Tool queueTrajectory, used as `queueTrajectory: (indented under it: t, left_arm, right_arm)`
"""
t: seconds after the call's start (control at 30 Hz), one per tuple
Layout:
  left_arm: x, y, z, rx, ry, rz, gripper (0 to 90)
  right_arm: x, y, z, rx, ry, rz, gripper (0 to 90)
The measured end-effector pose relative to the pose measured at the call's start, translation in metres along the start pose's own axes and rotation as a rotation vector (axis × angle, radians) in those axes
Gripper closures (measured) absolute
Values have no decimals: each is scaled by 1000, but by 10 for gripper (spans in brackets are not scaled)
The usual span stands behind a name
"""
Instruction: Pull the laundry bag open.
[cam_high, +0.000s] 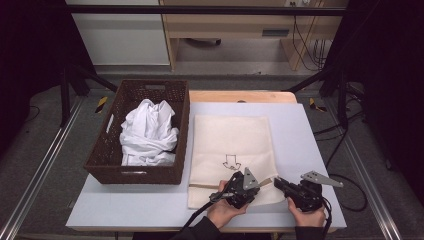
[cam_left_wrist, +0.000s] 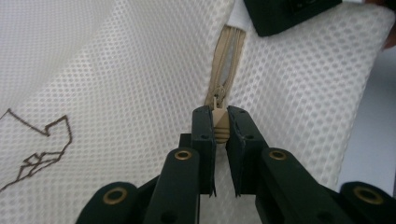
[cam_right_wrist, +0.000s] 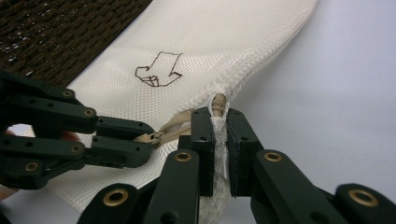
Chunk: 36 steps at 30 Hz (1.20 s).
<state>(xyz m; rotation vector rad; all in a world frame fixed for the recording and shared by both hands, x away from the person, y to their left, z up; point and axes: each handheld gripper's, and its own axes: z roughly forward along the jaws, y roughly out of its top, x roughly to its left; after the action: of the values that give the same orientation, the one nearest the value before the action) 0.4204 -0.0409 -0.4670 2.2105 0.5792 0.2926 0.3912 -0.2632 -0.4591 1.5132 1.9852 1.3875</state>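
A cream mesh laundry bag (cam_high: 230, 140) with a drawn arrow lies flat on the pale table (cam_high: 310, 130). Its tan zipper (cam_left_wrist: 227, 56) runs along the near edge. My left gripper (cam_left_wrist: 220, 114) is shut on the ribbed zipper pull (cam_left_wrist: 221, 128); in the high view it (cam_high: 255, 187) sits at the bag's near right part. My right gripper (cam_right_wrist: 219, 114) is shut on the bag's bunched edge (cam_right_wrist: 217, 105) at the zipper's end, just right of the left gripper (cam_right_wrist: 144, 140). In the high view the right gripper (cam_high: 278, 182) is at the bag's near right corner.
A dark woven basket (cam_high: 135, 175) stands to the left of the bag with crumpled white clothing (cam_high: 147, 132) inside. The table's near edge runs just under both hands. A wooden surface (cam_high: 240, 96) adjoins the table's far side.
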Motion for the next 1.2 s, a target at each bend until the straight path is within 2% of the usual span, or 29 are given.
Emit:
queueTrajectory:
  t: [0.27,0.33,0.37,0.4,0.57,0.63,0.8,0.97,1.2]
  left_arm:
    - [0,-4,-9,-2,9,18,813]
    - [0,-6,-10,10,24,29,812]
    - [2,-8,-10,6,14,13,812]
    - [3,-9,-11,17,14,18,812]
    - [9,-15,-17,21,7,-1,813]
    - [10,-17,-20,28,10,8,813]
    - [12,-23,-29,23,15,0,813]
    - [16,-29,-36,30,29,-7,813]
    - [24,-37,-51,56,44,7,813]
  right_arm:
    - [2,1,1,9,22,-6,833]
    - [2,1,0,2,3,-9,834]
    - [1,1,0,1,5,-6,833]
    - [-1,1,-1,-1,14,6,834]
    - [-3,0,-2,-3,3,6,834]
    - [-3,1,-2,-4,2,4,833]
    - [-4,0,-2,-3,8,15,833]
    - [-6,0,-4,-12,-8,14,834]
    - [-10,-1,-6,-14,-29,34,833]
